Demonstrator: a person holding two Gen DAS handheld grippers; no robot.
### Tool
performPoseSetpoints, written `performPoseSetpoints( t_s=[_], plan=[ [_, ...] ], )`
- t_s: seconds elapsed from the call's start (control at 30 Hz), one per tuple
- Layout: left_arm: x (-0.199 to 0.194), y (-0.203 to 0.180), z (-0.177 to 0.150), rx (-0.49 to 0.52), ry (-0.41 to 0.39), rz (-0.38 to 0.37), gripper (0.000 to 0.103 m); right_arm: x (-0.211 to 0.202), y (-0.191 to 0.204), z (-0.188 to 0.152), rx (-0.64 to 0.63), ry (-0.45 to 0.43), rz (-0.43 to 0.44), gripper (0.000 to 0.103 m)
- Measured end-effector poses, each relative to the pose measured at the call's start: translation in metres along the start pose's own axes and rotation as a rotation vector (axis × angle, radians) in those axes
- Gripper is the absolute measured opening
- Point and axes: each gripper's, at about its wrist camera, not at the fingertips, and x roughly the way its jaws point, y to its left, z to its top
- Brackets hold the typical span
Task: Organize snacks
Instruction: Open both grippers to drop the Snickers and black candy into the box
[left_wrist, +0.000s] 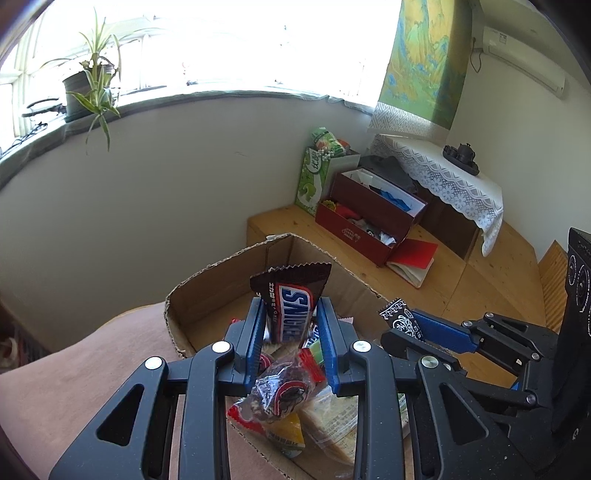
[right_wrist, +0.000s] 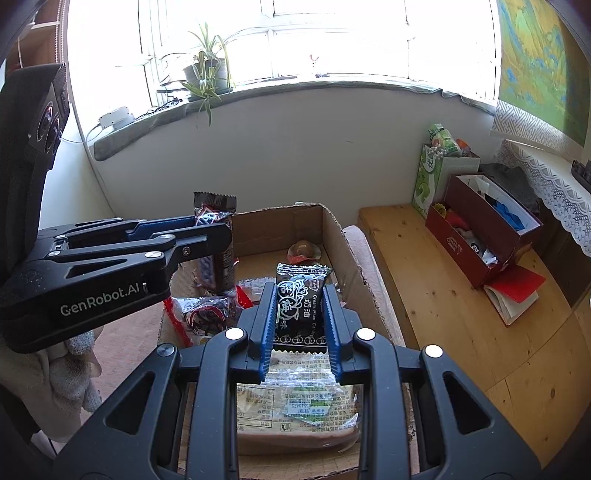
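My left gripper (left_wrist: 290, 308) is shut on a brown Snickers bar (left_wrist: 291, 295), held upright above an open cardboard box (left_wrist: 221, 277) of snacks. It also shows in the right wrist view (right_wrist: 216, 227) at the left, with the bar (right_wrist: 216, 251). My right gripper (right_wrist: 301, 299) is shut on a black cream plum candy packet (right_wrist: 299, 306) above the same box (right_wrist: 340, 236). In the left wrist view the right gripper (left_wrist: 402, 321) holds that packet (left_wrist: 400, 317) at the right. Several wrapped snacks (left_wrist: 280, 395) and a bread packet (right_wrist: 295, 406) lie in the box.
The box sits on a brown cushion (left_wrist: 74, 369). A wooden platform (right_wrist: 443, 295) to the right carries red boxes (right_wrist: 476, 236), a green bag (right_wrist: 428, 173) and a red notebook (right_wrist: 517, 291). A lace-covered table (left_wrist: 443, 177) stands behind. A potted plant (left_wrist: 88, 88) sits on the windowsill.
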Motion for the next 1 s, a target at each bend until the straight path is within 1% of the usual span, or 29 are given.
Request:
performPoseSetpoints(
  t_s=[0.17,0.23,0.27,0.3,0.4,0.43,0.5,0.57,0.67,0.7,0.77,0.87,0.93,1.0],
  plan=[
    [-0.003,0.001,0.001,-0.003,-0.006,0.007,0.027,0.001,0.000,0.000,-0.004,0.002,0.001,0.025],
    [-0.004,0.002,0.002,-0.004,-0.010,0.012,0.030,0.002,0.000,0.000,-0.005,0.005,0.004,0.026],
    [-0.005,0.003,0.002,-0.005,-0.012,0.014,0.034,0.002,0.000,-0.001,-0.006,0.007,0.006,0.026],
    [-0.006,0.003,0.002,-0.006,-0.012,0.016,0.036,0.002,0.000,-0.001,-0.008,0.008,0.005,0.026],
    [-0.007,0.003,0.002,-0.005,-0.012,0.022,0.036,0.001,0.001,-0.002,-0.013,0.009,-0.001,0.027],
    [-0.007,0.004,0.002,-0.006,-0.012,0.023,0.036,0.000,0.001,-0.002,-0.014,0.009,-0.003,0.029],
    [-0.008,0.004,0.001,-0.008,-0.012,0.022,0.036,-0.002,0.002,-0.003,-0.013,0.005,-0.011,0.045],
    [-0.009,0.004,-0.001,-0.008,-0.013,0.021,0.037,-0.003,0.001,-0.003,-0.011,0.000,-0.016,0.049],
    [-0.010,0.004,-0.001,-0.010,-0.014,0.020,0.043,-0.005,0.001,-0.005,-0.007,0.003,-0.023,0.051],
    [-0.011,0.003,-0.001,-0.010,-0.015,0.019,0.045,-0.007,0.001,-0.006,-0.006,0.002,-0.027,0.056],
    [-0.014,0.003,-0.002,-0.013,-0.020,0.019,0.048,-0.010,0.001,-0.006,-0.005,-0.006,-0.035,0.063],
    [-0.018,0.002,-0.003,-0.012,-0.024,0.019,0.051,-0.016,0.000,-0.007,0.002,-0.015,-0.041,0.066],
    [-0.021,0.002,-0.003,-0.015,-0.027,0.020,0.054,-0.020,0.000,-0.008,0.003,-0.019,-0.047,0.071],
    [-0.025,0.002,-0.005,-0.017,-0.030,0.020,0.059,-0.023,0.000,-0.009,0.008,-0.023,-0.053,0.076]
  ],
)
